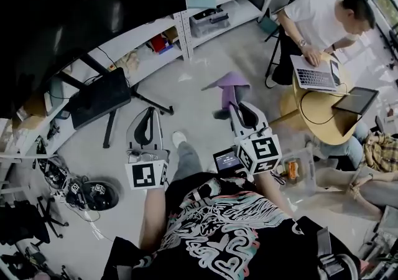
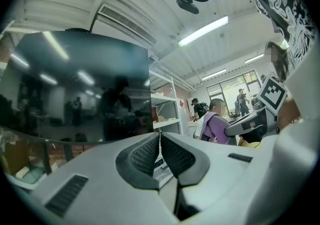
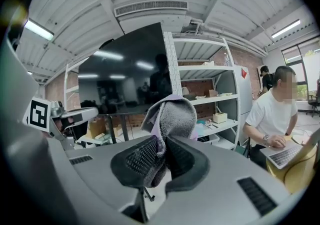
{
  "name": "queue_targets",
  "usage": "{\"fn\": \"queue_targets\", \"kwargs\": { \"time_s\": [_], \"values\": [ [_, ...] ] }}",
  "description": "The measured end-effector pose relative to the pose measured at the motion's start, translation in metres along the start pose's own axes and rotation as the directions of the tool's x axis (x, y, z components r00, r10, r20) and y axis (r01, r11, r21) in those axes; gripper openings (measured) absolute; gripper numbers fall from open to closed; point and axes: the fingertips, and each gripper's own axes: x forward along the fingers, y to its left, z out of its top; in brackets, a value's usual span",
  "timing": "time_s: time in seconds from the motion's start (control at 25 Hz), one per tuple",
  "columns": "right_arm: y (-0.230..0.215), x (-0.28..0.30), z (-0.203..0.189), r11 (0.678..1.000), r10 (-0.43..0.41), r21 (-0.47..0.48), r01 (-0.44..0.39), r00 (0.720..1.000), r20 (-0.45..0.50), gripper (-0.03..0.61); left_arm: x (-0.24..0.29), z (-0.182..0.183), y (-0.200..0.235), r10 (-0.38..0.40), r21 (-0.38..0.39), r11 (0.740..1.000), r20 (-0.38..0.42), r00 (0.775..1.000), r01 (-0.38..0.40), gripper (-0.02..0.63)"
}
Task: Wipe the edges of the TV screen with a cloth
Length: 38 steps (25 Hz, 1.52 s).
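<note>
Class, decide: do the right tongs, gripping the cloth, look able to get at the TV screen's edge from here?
Probably yes: the right tongs hold the cloth facing the TV screen, with nothing visible between them.

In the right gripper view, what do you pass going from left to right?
Left hand-held gripper → TV screen → cloth → shelving unit → seated person → laptop.

cloth [image 3: 172,114] held clear of TV [image 1: 74,17]
cloth purple-grey, bunched, pinched in right gripper [image 3: 161,145]; TV dark, upright, glossy.
</note>
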Motion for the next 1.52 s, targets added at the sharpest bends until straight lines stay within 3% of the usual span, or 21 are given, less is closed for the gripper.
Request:
{"fn": "queue_targets", "kwargs": {
  "time_s": [0.32, 0.72, 1.4, 1.52],
  "values": [
    [-0.002, 0.060, 0.016, 1.000, -0.024, -0.020, 0.023, 1.000, -0.017, 0.071, 0.051, -0.005, 0.051, 0.001, 0.024, 1.000, 0.008, 1.000, -0.001, 0.026],
    [-0.003, 0.146, 0.039, 0.995, -0.037, -0.089, 0.033, 0.998, -0.047, 0.071, 0.131, -0.031, 0.101, -0.042, -0.025, 0.999, -0.034, 0.999, 0.041, 0.026],
    [-0.007, 0.259, 0.058, 0.995, -0.094, -0.048, 0.091, 0.993, -0.072, 0.071, 0.210, -0.048, 0.169, -0.099, -0.073, 0.993, -0.039, 0.994, 0.096, 0.026],
    [-0.003, 0.273, 0.060, 0.995, -0.096, -0.045, 0.093, 0.993, -0.074, 0.071, 0.215, -0.048, 0.180, -0.119, -0.044, 0.992, -0.046, 0.992, 0.117, 0.026]
  ]
}}
